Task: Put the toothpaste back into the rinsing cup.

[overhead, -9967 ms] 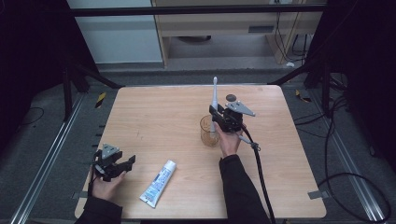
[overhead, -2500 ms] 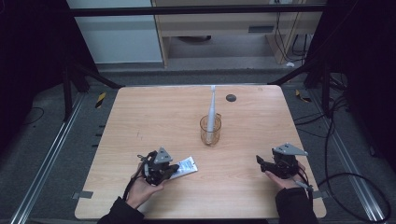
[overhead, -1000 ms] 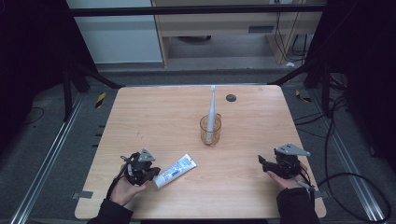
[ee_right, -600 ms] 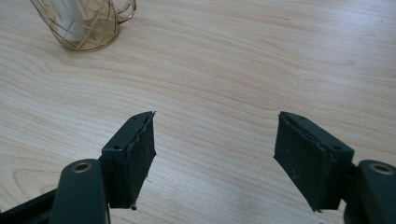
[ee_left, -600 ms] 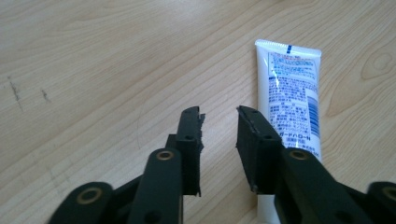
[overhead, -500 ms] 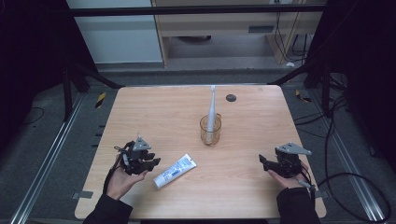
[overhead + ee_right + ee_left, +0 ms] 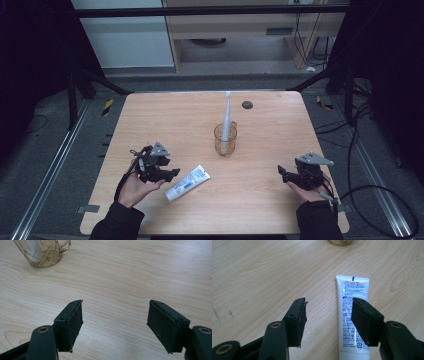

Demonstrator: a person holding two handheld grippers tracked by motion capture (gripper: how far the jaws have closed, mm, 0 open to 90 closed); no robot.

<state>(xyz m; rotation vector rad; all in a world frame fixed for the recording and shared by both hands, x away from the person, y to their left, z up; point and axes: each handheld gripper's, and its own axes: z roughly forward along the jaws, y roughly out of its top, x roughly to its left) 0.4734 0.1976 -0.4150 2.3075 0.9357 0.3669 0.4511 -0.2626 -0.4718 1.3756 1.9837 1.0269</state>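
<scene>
The toothpaste tube [image 7: 187, 182] is laid flat on the near left part of the wooden table [image 7: 270, 210], its crimped end turned towards the wire cup [image 7: 225, 139] at the table's middle, in which an electric toothbrush [image 7: 227, 117] is stood upright. The tube is left free on the wood, just right of the left gripper [image 7: 170, 173], whose jaws have just been opening and are now spread wide with nothing pinched between them; in the left gripper view the tube [image 7: 354, 315] is seen lying on the table beneath the right-hand jaw rather than gripped, so it is judged to have been released and set down where it can be reached again. The left gripper is held slightly above the table, apparently so that the tube is cleared. At the near right the right gripper [image 7: 282, 172] is rested in the person's hand, well apart from tube and cup, its jaws spread and empty, seemingly kept ready while nothing is asked of it. A small dark disc [image 7: 247, 104] is left at the far edge.
</scene>
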